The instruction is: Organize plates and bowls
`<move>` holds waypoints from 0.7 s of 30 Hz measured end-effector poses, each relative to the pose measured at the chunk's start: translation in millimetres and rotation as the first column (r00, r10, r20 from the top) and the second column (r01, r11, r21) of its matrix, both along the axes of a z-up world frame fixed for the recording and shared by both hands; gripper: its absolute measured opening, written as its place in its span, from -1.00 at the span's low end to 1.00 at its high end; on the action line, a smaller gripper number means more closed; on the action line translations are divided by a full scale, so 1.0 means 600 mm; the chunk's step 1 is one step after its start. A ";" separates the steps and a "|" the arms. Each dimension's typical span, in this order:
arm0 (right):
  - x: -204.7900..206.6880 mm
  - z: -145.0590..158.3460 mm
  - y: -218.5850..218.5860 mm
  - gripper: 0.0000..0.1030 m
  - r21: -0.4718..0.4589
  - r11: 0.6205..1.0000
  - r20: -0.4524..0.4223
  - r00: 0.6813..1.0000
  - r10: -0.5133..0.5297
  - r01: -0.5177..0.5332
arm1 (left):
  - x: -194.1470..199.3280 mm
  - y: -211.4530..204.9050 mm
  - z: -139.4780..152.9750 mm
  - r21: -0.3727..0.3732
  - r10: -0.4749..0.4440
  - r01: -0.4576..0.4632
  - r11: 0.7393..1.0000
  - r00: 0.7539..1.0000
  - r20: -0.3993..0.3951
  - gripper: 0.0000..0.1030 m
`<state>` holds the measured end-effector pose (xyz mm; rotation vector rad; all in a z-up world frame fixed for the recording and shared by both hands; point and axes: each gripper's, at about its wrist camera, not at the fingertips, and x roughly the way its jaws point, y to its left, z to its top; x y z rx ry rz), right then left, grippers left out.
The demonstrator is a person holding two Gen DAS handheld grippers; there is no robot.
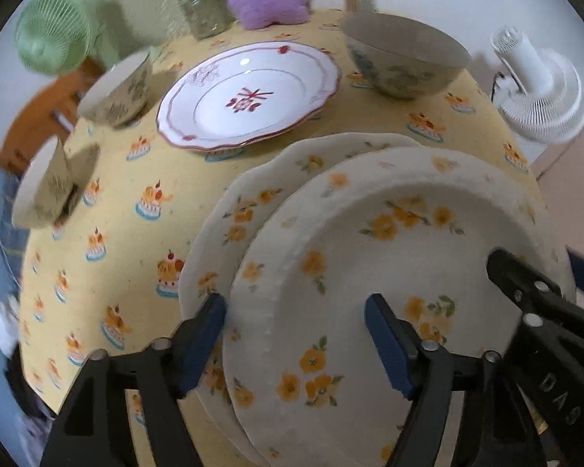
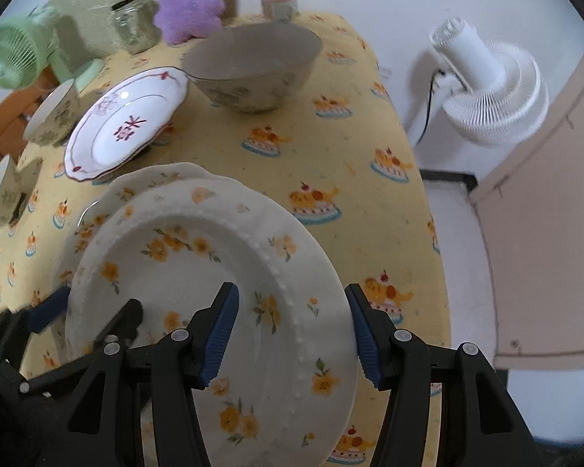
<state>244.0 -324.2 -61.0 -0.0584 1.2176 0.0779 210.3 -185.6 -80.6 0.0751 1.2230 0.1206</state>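
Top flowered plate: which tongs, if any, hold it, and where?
The right tongs seem to clamp the top plate by its right rim; left tongs straddle it open.

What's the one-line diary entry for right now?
left gripper: open astride top flower plate rim | right gripper: astride opposite rim, grip unclear | stacked on scalloped plate

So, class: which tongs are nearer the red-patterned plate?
Left. The left tongs straddle the yellow-flowered plate's edge on the red-patterned plate's side; the right tongs straddle its far edge.
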 end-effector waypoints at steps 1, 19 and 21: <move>0.001 -0.002 0.002 0.14 -0.010 1.000 -0.004 1.000 0.006 -0.006 | 0.001 -0.002 0.000 0.004 -0.002 0.002 1.000 1.000 0.000 0.52; -0.023 0.015 -0.025 -0.24 0.025 0.999 -0.004 1.000 -0.019 0.020 | -0.012 0.003 0.017 -0.096 -0.001 0.005 0.995 0.999 0.035 0.68; -0.024 0.013 -0.025 -0.25 0.026 0.999 -0.007 1.000 -0.023 0.023 | -0.014 0.003 0.019 -0.086 -0.007 0.010 0.996 0.999 0.036 0.69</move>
